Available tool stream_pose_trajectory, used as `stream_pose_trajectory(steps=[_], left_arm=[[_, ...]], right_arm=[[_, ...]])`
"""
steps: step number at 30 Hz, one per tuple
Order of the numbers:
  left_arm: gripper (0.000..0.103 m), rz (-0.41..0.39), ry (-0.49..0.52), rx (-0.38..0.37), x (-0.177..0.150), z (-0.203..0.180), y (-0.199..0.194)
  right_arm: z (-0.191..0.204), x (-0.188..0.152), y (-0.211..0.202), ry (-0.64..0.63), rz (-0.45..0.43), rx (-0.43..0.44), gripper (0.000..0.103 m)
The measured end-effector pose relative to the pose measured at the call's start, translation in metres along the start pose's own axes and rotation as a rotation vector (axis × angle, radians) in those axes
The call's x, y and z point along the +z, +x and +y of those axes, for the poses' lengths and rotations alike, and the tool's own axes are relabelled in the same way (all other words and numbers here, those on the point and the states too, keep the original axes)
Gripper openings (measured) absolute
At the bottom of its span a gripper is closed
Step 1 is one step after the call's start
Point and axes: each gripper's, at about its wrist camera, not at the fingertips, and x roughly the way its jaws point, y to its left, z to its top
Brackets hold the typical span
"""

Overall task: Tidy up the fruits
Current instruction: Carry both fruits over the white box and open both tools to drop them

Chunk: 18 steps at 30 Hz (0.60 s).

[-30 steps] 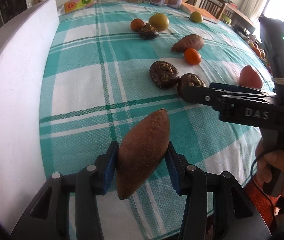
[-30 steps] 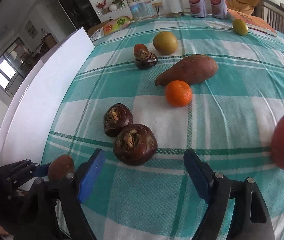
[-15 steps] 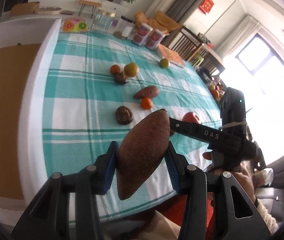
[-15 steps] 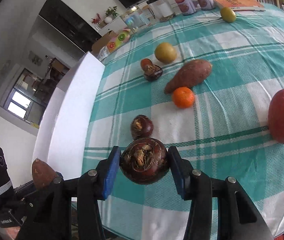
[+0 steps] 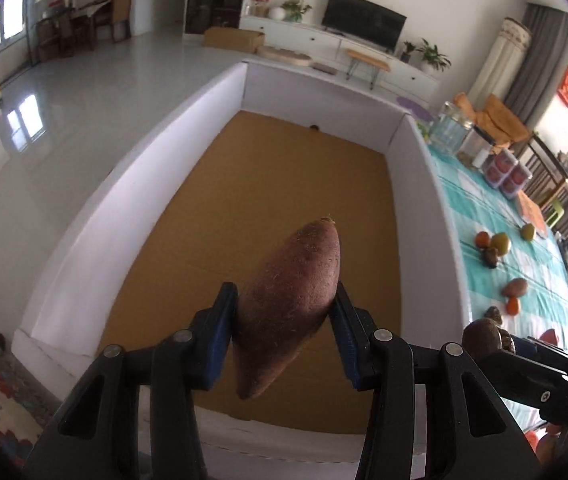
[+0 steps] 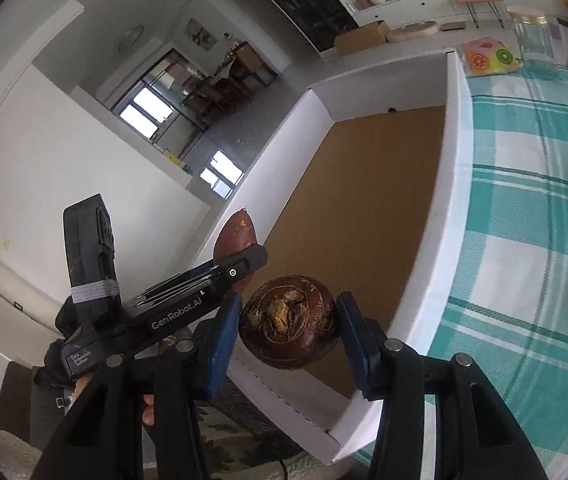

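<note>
Our left tool [image 5: 285,320] clamps the sweet potato [image 5: 288,306], right tool [image 6: 289,326] the dark fruit [image 6: 288,320]; releasing high over the box [image 5: 411,168] at 12 o'clock could bruise both.

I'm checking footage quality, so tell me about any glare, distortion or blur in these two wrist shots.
Left wrist: heavy fisheye bowing the white box, window glare on the glossy floor, blown-out right edge, sweet potato sharp. Right wrist: same bowing and dark corners, overexposed windows, round brown fruit crisp, tablecloth evenly lit.
</note>
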Motion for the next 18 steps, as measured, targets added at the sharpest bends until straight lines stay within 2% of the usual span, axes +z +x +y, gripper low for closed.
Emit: stream_pose_trajectory(steps=[3, 6, 7, 8, 9, 10, 14, 17, 18], left_arm=[[0.048, 0.007, -0.008, 0.048, -0.005, 0.011, 0.008], [0.049, 0.005, -0.010, 0.056, -0.008, 0.010, 0.012], [0.053, -0.004, -0.006, 0.060, -0.009, 0.008, 0.012], [0.059, -0.013, -0.002, 0.067, -0.007, 0.005, 0.011], [0.075, -0.023, 0.001, 0.071, -0.007, 0.002, 0.010], [0.085, -0.035, -0.001, 0.070, -0.006, 0.001, 0.008], [0.085, -0.072, 0.033, 0.053, -0.006, -0.016, -0.001], [0.085, -0.114, 0.085, 0.009, -0.007, -0.040, -0.015], [0.085, -0.124, 0.106, -0.007, -0.008, -0.049, -0.020]], right_arm=[[0.004, 0.003, 0.022, -0.032, 0.020, -0.048, 0.049], [0.001, 0.006, 0.028, -0.023, 0.020, -0.059, 0.050], [-0.001, 0.007, 0.028, -0.018, 0.014, -0.066, 0.051], [-0.001, 0.008, 0.025, -0.013, 0.007, -0.067, 0.059], [-0.005, 0.009, 0.020, -0.007, -0.005, -0.069, 0.065], [-0.008, 0.009, 0.012, 0.000, -0.024, -0.073, 0.075], [-0.030, 0.003, -0.025, 0.018, -0.107, -0.128, 0.083], [-0.062, -0.020, -0.064, 0.047, -0.168, -0.226, 0.095], [-0.077, -0.029, -0.075, 0.068, -0.183, -0.273, 0.096]])
